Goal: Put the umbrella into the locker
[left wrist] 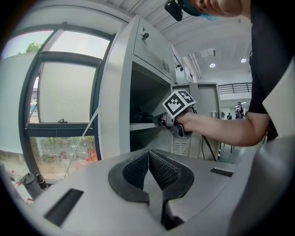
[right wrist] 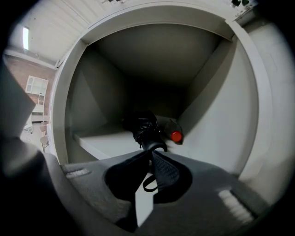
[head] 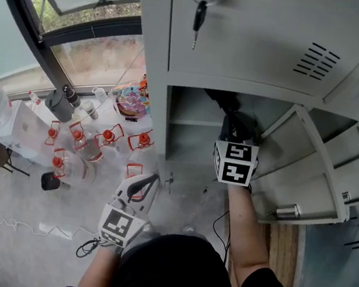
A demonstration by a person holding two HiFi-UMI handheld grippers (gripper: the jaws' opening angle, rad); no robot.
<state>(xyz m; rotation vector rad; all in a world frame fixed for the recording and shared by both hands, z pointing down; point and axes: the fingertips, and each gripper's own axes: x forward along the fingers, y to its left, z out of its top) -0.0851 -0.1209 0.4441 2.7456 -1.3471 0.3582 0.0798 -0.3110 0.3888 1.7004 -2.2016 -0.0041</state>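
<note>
The black folded umbrella (right wrist: 144,129) lies on the shelf inside the open grey locker (right wrist: 209,115), handle end toward me. My right gripper (right wrist: 151,154) is shut at the handle's end, and the umbrella's thin wrist strap (right wrist: 148,185) loops out from between the pads. In the head view the right gripper (head: 234,126) reaches into the locker compartment (head: 187,134) with the umbrella (head: 225,103) dark ahead of it. My left gripper (left wrist: 148,153) is shut on nothing and hangs low outside the locker (head: 139,192).
A dark bottle with a red cap (right wrist: 175,136) lies beside the umbrella against the locker's right wall. The locker door (head: 310,170) stands open to the right. A key (head: 199,16) hangs in the upper door. Several red-capped bottles (head: 105,137) stand by the window at left.
</note>
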